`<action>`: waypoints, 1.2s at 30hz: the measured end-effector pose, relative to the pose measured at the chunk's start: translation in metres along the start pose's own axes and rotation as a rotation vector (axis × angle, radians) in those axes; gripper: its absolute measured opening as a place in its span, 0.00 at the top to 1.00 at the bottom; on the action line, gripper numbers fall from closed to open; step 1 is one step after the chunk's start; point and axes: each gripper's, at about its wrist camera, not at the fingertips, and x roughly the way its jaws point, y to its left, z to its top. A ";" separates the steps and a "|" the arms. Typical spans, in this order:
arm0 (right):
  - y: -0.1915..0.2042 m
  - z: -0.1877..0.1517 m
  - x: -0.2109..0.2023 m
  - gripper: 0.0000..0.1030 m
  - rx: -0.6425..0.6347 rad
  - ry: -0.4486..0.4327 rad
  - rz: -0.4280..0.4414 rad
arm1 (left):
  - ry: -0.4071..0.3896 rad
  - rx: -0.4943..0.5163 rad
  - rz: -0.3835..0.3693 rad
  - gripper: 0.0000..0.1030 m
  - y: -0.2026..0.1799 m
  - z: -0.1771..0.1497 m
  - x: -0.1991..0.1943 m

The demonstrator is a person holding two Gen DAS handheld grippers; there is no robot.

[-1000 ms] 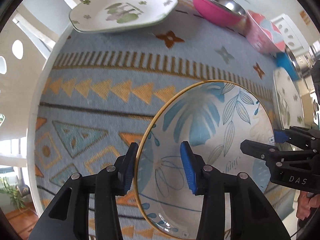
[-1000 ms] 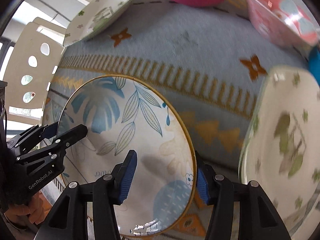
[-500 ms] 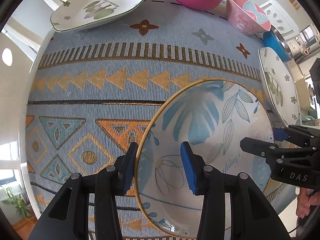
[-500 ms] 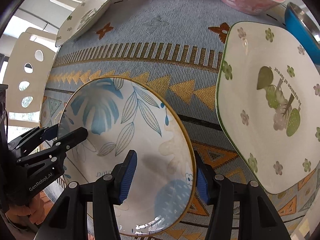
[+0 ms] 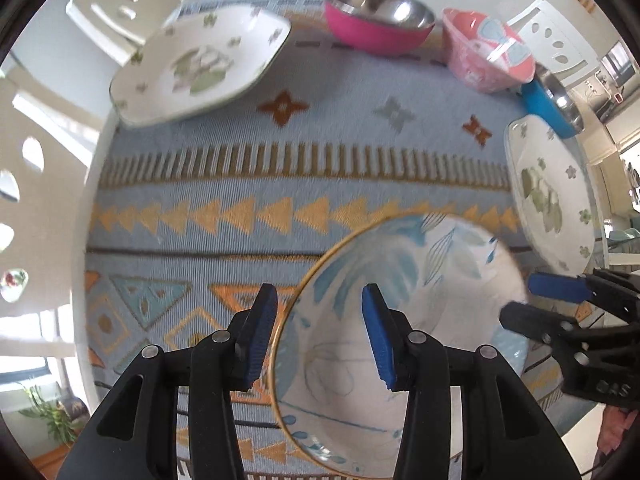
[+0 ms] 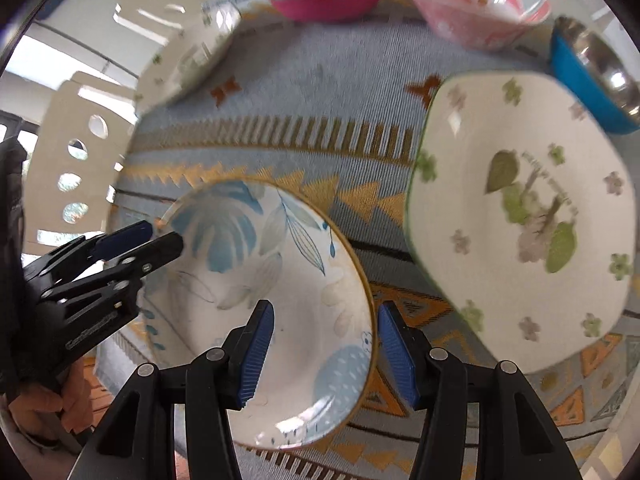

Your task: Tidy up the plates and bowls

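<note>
The left tongs (image 5: 320,338) straddle the near left rim of a round blue-leaf plate (image 5: 420,280) with a gold edge, one blue pad (image 5: 260,336) outside the rim and the other over the plate's face. There is a visible gap between the pads and the rim, so I cannot tell whether they actually press on it. The right tongs (image 6: 324,354) straddle the opposite rim of the same plate (image 6: 272,280), one pad (image 6: 256,356) over the face and one beyond the edge; here too the grip is unclear. In each wrist view the other tongs show at the far side of the plate.

The plate is over the patterned cloth (image 5: 240,184) that covers the table, at its near part; whether it rests on the cloth or hangs just above it cannot be told.

A white flower plate (image 6: 528,216) with green sprigs lies just beside the blue-leaf plate on the right. A second white flower plate (image 5: 200,68) lies at the far left corner. Along the far edge stand a pink metal bowl (image 5: 376,20), a pale pink patterned bowl (image 5: 488,56) and a blue metal bowl (image 5: 554,100), close to one another. White chairs (image 6: 80,168) with cut-out holes stand beyond the table's left side.
</note>
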 end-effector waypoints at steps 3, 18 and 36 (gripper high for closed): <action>-0.010 0.000 -0.023 0.48 0.038 -0.042 0.067 | -0.016 0.011 -0.027 0.59 -0.011 0.018 -0.011; -0.133 -0.007 -0.071 0.45 0.305 -0.123 -0.001 | -0.025 0.128 -0.134 0.36 -0.113 0.081 0.004; -0.209 -0.007 -0.040 0.45 0.383 -0.055 -0.042 | 0.075 0.193 -0.084 0.36 -0.167 0.082 0.057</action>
